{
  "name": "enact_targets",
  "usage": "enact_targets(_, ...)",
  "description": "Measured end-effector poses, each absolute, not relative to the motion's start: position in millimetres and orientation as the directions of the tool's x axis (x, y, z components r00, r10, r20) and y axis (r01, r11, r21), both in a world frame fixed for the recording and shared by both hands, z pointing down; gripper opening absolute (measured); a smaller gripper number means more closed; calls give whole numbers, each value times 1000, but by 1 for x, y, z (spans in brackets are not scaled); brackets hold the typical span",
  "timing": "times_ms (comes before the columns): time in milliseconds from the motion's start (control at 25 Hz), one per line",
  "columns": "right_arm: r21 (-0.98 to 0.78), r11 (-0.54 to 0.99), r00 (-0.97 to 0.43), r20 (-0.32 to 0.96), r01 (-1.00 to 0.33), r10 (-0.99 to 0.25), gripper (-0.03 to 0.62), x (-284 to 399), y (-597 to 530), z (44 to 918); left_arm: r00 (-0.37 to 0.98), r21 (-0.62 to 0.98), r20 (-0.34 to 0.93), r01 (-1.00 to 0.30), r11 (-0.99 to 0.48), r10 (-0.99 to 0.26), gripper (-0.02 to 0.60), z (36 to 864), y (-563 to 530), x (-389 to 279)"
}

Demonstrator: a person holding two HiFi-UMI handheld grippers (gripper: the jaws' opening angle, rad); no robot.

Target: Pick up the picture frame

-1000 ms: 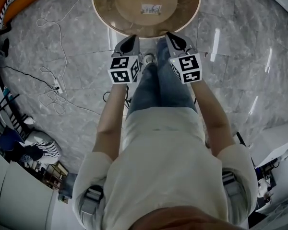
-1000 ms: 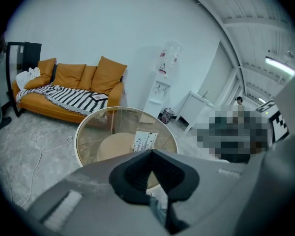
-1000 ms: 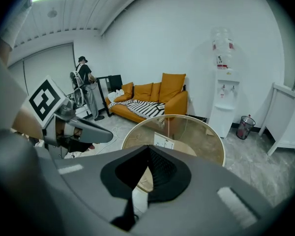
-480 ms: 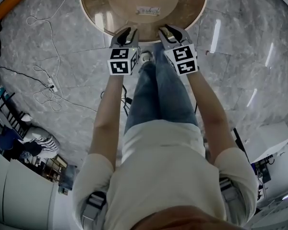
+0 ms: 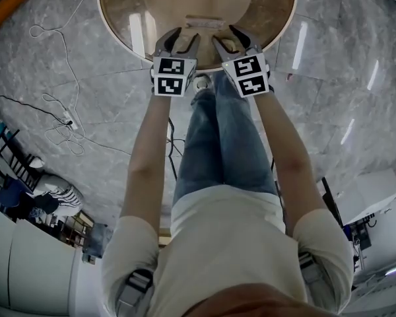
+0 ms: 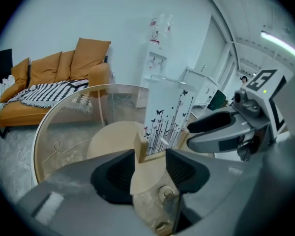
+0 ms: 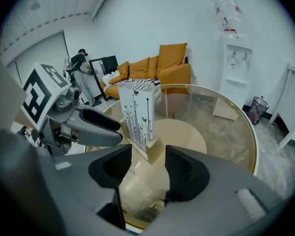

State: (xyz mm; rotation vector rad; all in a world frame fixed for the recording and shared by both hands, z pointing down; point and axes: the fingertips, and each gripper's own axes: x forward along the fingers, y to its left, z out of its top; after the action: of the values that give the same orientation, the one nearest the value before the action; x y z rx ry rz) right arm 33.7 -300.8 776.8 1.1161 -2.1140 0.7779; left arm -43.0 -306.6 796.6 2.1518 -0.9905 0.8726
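Note:
The picture frame (image 5: 204,23) is a clear sheet printed with black stems and butterflies, upright in a pale wooden base on the round glass table (image 5: 115,28). In the left gripper view the frame (image 6: 166,114) stands just beyond my left gripper (image 6: 150,168), its left wooden end level with the gap. My right gripper (image 7: 148,166) faces the frame (image 7: 137,112) from the other side. In the head view the left gripper (image 5: 183,38) and right gripper (image 5: 229,38) flank the near edge of the frame. Both sets of jaws are opening, and no pad presses on anything.
An orange sofa (image 6: 54,70) with a striped throw and a water dispenser (image 6: 155,53) stand behind the table. White cables (image 5: 66,117) trail on the marble floor at left. A wooden round base (image 7: 187,136) shows under the glass top. A waste bin (image 7: 257,108) sits at right.
Both grippers have come down toward the table's near edge and closer to the frame. Their jaws, shut a second ago, now stand apart.

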Motion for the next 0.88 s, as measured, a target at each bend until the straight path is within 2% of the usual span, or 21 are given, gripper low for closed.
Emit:
enact_targets(200, -199, 495, -457, 748, -846, -481, 227, 26, -309, 796, 504, 216, 771, -782, -585, -390, 189, 815, -317, -41)
enact_targets(440, -189, 502, -456, 746, -844, -485, 183, 21, -316, 804, 517, 188, 774, -739, -647, -365, 189, 824, -319, -32)
enact_targets(880, -168, 465, -414, 762, -869, -498, 175, 28, -310, 802, 519, 205, 761, -761, -616, -389, 186, 813, -315, -28)
